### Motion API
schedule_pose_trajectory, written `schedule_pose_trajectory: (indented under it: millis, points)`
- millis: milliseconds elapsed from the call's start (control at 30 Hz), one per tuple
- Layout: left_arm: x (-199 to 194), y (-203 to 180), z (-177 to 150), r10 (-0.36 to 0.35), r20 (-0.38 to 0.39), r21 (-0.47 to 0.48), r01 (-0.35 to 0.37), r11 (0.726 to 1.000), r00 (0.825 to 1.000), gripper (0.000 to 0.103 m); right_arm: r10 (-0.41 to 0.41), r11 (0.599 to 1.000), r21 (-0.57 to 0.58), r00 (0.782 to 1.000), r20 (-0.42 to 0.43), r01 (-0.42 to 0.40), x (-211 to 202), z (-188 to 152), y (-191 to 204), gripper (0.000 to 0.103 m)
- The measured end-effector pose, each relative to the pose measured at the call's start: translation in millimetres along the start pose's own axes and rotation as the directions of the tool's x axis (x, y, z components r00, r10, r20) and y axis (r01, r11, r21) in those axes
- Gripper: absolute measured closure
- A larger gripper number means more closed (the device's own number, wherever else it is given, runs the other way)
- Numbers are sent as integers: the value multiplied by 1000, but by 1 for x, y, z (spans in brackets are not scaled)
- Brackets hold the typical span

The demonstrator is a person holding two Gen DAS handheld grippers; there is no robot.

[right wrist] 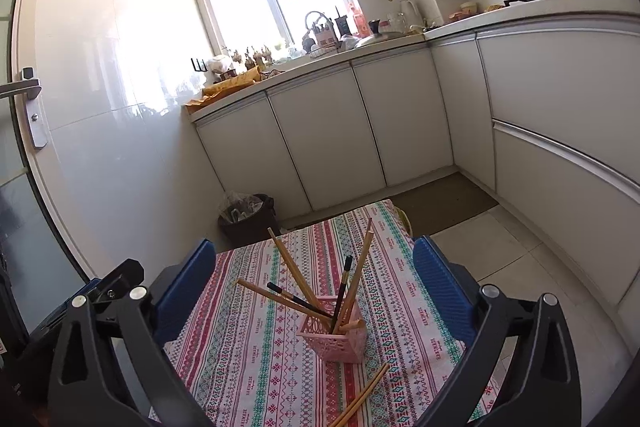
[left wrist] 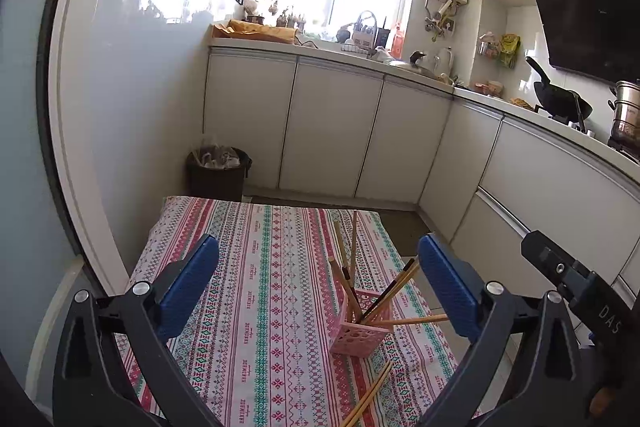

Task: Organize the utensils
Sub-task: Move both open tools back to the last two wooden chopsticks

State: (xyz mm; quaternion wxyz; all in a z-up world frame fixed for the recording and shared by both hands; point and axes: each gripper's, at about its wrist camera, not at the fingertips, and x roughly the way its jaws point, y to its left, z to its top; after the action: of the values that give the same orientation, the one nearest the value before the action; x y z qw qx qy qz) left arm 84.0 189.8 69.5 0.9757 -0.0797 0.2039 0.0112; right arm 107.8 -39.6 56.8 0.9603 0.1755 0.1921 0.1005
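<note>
A pink perforated holder point(left wrist: 362, 331) stands on a small table with a patterned cloth point(left wrist: 256, 291). Several wooden and dark chopsticks point(left wrist: 352, 247) lean out of it. Two loose wooden chopsticks point(left wrist: 370, 397) lie on the cloth in front of it. My left gripper point(left wrist: 320, 291) is open and empty, above the cloth, just short of the holder. In the right wrist view the holder point(right wrist: 340, 339) holds the chopsticks point(right wrist: 288, 263) and the loose pair point(right wrist: 364, 395) lies near. My right gripper point(right wrist: 316, 291) is open and empty, with the holder showing between its fingers.
A dark bin point(left wrist: 218, 173) stands beyond the table against the wall. White cabinets point(left wrist: 332, 131) run along the back and right, with a cluttered counter, a wok point(left wrist: 560, 95) and a pot. The right gripper's body point(left wrist: 576, 283) shows at the right of the left wrist view.
</note>
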Motion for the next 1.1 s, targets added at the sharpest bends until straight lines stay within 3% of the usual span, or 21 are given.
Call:
schedule_pose_trajectory:
  millis: [300, 500, 600, 667, 733, 833, 933, 1000, 1100]
  points:
    - [-4, -6, -11, -5, -34, 51, 7, 999, 999, 7, -47, 999, -9, 999, -9, 47, -14, -10, -8, 7]
    - [4, -15, -20, -5, -72, 86, 11, 996, 997, 7, -99, 995, -6, 995, -21, 99, -34, -39, -35, 7]
    - [18, -25, -31, -8, -139, 125, 26, 992, 990, 7, -144, 990, -17, 988, -61, 143, -36, -63, -54, 7]
    - [33, -32, -44, -18, -216, 150, 51, 987, 976, 7, -192, 981, -31, 977, -91, 190, -30, -79, -70, 7]
    - [53, -37, -60, -33, -315, 168, 90, 982, 949, 7, -229, 973, -26, 963, -144, 228, -21, -94, -87, 7]
    - [85, -40, -90, -32, -454, 188, 131, 973, 890, 7, -220, 972, 27, 940, -260, 235, -5, -104, -111, 7]
    - [120, -40, -126, -9, -609, 197, 163, 967, 793, 7, -211, 969, 59, 929, -305, 240, 0, -110, -121, 7]
    - [142, -36, -146, 5, -674, 184, 161, 970, 739, 7, -210, 967, 71, 919, -334, 246, 4, -113, -127, 7]
    - [166, -29, -169, 37, -722, 181, 137, 974, 691, 7, -204, 963, 85, 899, -386, 255, 9, -121, -136, 7]
